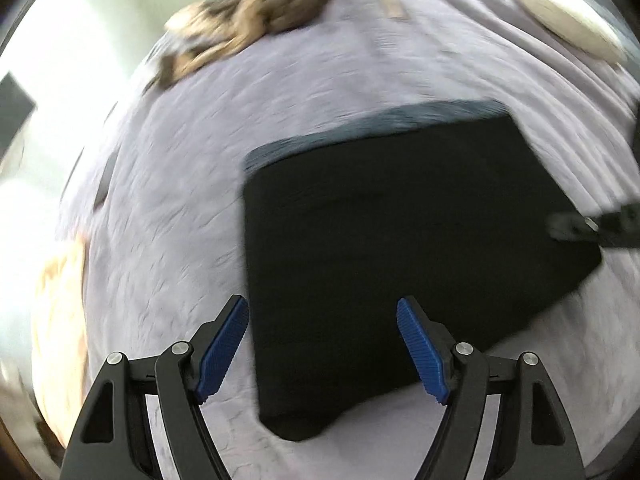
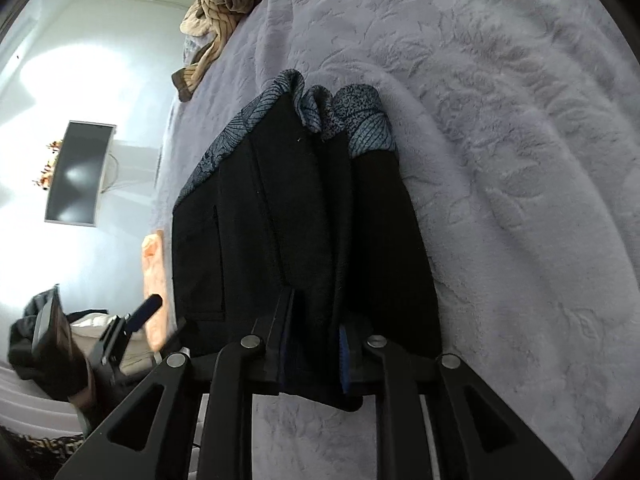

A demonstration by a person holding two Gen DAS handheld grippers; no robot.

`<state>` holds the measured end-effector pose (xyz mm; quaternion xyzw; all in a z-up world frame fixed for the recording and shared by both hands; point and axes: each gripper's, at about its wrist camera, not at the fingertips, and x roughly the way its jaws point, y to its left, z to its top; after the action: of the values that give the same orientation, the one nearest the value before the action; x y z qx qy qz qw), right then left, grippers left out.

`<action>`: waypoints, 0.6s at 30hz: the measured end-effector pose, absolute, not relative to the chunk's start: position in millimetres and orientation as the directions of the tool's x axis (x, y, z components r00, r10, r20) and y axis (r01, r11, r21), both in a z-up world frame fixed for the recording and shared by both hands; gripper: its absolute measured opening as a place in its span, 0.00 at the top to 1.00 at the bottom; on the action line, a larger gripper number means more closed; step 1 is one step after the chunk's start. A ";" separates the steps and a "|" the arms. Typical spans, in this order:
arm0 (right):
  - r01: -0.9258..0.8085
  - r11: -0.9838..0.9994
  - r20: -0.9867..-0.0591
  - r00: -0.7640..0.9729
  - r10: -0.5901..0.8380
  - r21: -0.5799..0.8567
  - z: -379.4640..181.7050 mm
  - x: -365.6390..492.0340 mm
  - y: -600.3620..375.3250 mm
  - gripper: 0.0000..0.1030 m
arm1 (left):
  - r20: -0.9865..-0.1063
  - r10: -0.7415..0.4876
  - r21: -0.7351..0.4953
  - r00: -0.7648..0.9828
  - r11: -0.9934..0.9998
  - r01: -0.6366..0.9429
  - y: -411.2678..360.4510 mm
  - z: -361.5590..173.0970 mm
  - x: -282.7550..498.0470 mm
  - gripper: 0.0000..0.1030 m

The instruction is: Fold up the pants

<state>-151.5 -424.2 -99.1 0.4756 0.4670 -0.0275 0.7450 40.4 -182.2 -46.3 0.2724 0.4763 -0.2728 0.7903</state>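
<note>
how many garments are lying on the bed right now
2: the folded black pants lie mid-bed with the right gripper closed on their near edge; a crumpled brown garment sits at the bed's far edge. Others may lie outside the views.

In your left wrist view almost everything is smeared by motion: the brown blanket (image 1: pixel 260 20) has no clear folds, and the right gripper (image 1: pixel 596 226) is a dark streak cut by the edge. In your right wrist view the pants (image 2: pixel 300 220) hide the blue pads (image 2: pixel 344 356) partly.
</note>
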 end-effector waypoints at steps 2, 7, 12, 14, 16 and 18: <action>0.498 0.588 -0.759 0.538 0.367 0.638 -88.8 -147.5 -419.8 0.74 | -0.917 -0.156 0.140 0.367 0.735 0.664 -171.7 -51.3 55.1 0.25; 0.574 0.701 -0.887 0.420 0.193 0.424 -53.7 -143.3 -410.1 0.58 | -0.937 -0.167 0.078 0.308 0.757 0.648 -162.9 -56.3 69.6 0.25; 0.604 0.702 -0.907 0.395 0.147 0.377 -38.5 -150.5 -406.4 0.58 | -0.941 -0.165 0.069 0.294 0.761 0.646 -160.5 -56.0 60.0 0.24; 0.609 0.702 -0.908 0.397 0.133 0.369 -32.1 -151.1 -403.3 0.58 | -0.944 -0.165 0.061 0.285 0.762 0.644 -159.9 -54.3 61.3 0.24; 0.606 0.709 -0.908 0.403 0.118 0.361 -26.9 -147.3 -401.1 0.58 | -0.943 -0.163 0.064 0.292 0.769 0.637 -158.7 -49.8 65.5 0.24; 0.597 0.723 -0.908 0.407 0.099 0.346 -23.9 -139.4 -400.6 0.58 | -0.937 -0.167 0.067 0.307 0.775 0.629 -158.3 -44.2 65.1 0.24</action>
<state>-139.4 -400.6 -23.9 0.3349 0.5200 -0.1621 0.7689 65.1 -158.3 -44.2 0.2175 0.5303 -0.2557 0.7785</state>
